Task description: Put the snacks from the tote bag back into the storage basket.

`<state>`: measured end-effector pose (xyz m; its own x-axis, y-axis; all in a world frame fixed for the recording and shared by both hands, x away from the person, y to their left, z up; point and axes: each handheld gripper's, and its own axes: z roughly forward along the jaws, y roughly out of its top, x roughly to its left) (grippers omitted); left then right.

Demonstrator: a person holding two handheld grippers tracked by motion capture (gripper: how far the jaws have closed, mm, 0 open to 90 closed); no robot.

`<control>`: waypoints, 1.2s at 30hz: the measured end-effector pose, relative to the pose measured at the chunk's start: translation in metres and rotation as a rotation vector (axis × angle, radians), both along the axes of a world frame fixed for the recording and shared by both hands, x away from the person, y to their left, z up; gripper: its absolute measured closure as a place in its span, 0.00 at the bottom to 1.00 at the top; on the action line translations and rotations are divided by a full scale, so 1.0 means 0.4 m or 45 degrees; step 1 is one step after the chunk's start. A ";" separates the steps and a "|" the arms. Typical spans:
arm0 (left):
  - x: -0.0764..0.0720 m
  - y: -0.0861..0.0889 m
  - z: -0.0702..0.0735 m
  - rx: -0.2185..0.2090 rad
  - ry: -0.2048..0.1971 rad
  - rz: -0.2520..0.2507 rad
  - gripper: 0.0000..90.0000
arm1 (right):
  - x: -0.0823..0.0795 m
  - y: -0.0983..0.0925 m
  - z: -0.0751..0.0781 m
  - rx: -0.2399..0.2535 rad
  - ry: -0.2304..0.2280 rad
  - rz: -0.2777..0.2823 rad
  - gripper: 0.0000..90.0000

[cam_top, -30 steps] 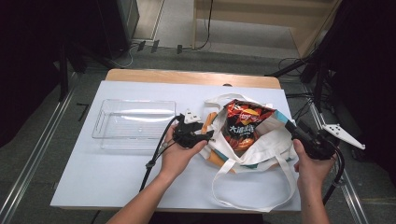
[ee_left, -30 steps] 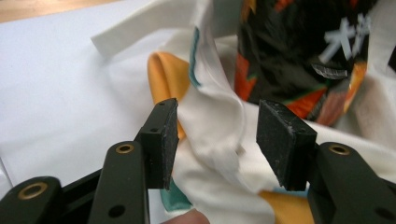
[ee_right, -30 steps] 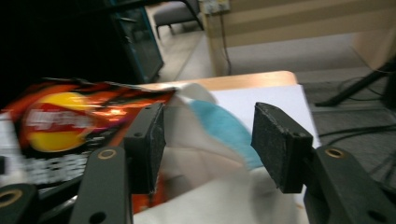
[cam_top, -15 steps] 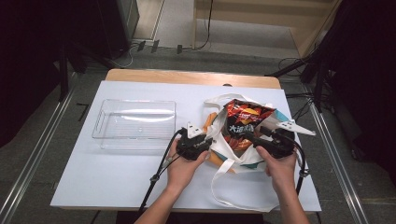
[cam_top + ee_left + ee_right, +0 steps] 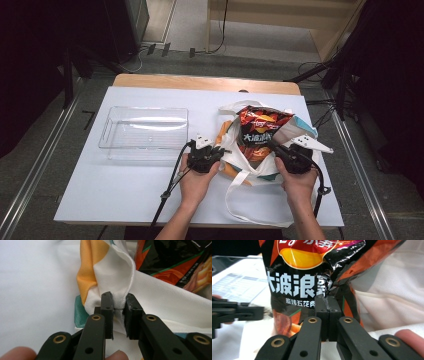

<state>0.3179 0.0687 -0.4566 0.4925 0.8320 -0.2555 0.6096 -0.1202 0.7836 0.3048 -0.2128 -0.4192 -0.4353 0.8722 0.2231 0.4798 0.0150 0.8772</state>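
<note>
A red and black chip bag stands in the mouth of a white tote bag with orange and teal patches, on the right half of the table. My left gripper sits at the tote's left edge. Its jaws have just closed on a fold of the white cloth, and the left gripper pinches it. My right gripper comes in from the right. Its jaws have just closed too, and the right gripper is shut on the lower foil of the chip bag.
A clear plastic tray lies on the white table left of the tote. The tote's long handles loop toward the front edge. A wooden strip runs along the table's far edge.
My right gripper has moved left from the tote's right edge onto the chip bag and shut on it. The left gripper sank slightly to the tote's cloth and closed on it.
</note>
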 end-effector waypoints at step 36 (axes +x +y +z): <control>-0.003 0.005 -0.011 0.024 -0.043 -0.035 0.93 | 0.141 -0.023 0.011 0.296 0.154 0.001 0.77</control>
<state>0.3166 0.0706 -0.4609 0.5233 0.8225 -0.2228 0.5793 -0.1516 0.8009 0.3610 -0.2222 -0.4147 -0.3936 0.7913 0.4679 0.5816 -0.1799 0.7933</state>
